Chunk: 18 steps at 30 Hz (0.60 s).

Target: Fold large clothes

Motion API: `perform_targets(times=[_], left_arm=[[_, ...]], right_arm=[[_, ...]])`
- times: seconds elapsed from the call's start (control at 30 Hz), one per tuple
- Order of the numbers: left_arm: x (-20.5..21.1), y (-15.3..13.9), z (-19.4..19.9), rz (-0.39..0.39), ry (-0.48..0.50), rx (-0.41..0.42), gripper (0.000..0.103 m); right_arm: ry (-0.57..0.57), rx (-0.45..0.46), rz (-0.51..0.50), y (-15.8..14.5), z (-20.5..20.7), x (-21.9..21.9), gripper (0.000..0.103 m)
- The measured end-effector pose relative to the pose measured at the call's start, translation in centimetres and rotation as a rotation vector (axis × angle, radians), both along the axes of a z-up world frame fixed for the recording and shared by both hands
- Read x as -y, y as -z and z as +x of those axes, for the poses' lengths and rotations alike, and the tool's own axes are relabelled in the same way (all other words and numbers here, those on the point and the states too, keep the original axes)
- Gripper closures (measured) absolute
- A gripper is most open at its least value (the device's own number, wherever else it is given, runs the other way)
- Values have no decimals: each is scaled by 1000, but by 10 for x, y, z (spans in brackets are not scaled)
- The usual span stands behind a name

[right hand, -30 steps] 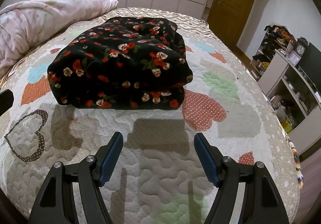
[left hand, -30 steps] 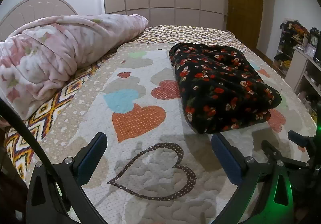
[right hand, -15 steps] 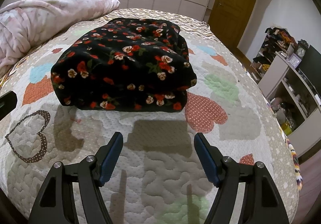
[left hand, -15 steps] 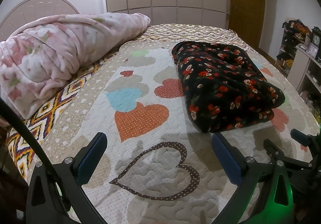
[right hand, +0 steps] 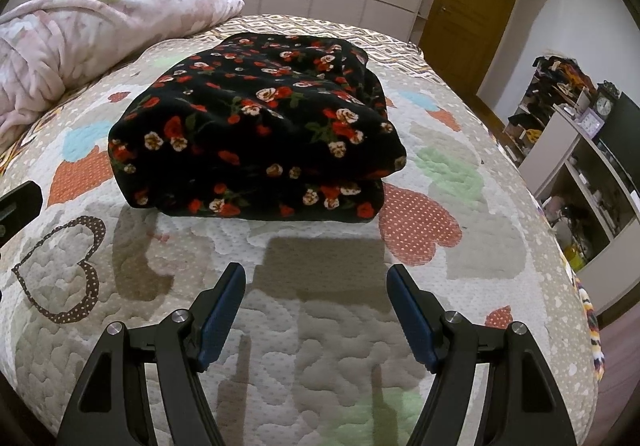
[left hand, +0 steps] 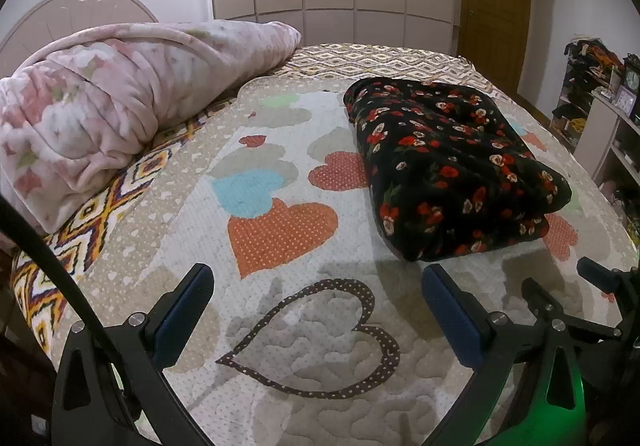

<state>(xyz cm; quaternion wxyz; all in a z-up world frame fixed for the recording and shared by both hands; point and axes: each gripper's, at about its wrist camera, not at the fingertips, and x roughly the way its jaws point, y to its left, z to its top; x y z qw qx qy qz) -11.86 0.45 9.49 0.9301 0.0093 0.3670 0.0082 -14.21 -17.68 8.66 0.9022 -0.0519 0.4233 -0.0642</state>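
Grippers come first: left gripper (left hand: 316, 300) and right gripper (right hand: 314, 298) both gape wide and empty above the heart-patterned quilt (right hand: 340, 346), apparently backed off because folding looks finished. One black floral garment (right hand: 256, 134) lies folded square at twelve o'clock ahead of the right gripper. One pink blanket (left hand: 120, 106), bundled aside at ten o'clock, leaves working room.

We see our left black plastic two-finger gripper (left hand: 316, 298) and our right black plastic two-finger gripper (right hand: 314, 290), each with dark blue rubber pads lining the jaws, triangular cut-outs in the arms and round silver screws at the pivots. A green glow tints the left one's right arm.
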Motion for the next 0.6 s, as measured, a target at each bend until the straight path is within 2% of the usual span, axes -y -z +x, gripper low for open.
perform_targets(times=[0.6], left_arm=[[-1, 3, 1, 0, -1, -6, 0]], right_arm=[[-11, -9, -1, 2, 2, -6, 26]])
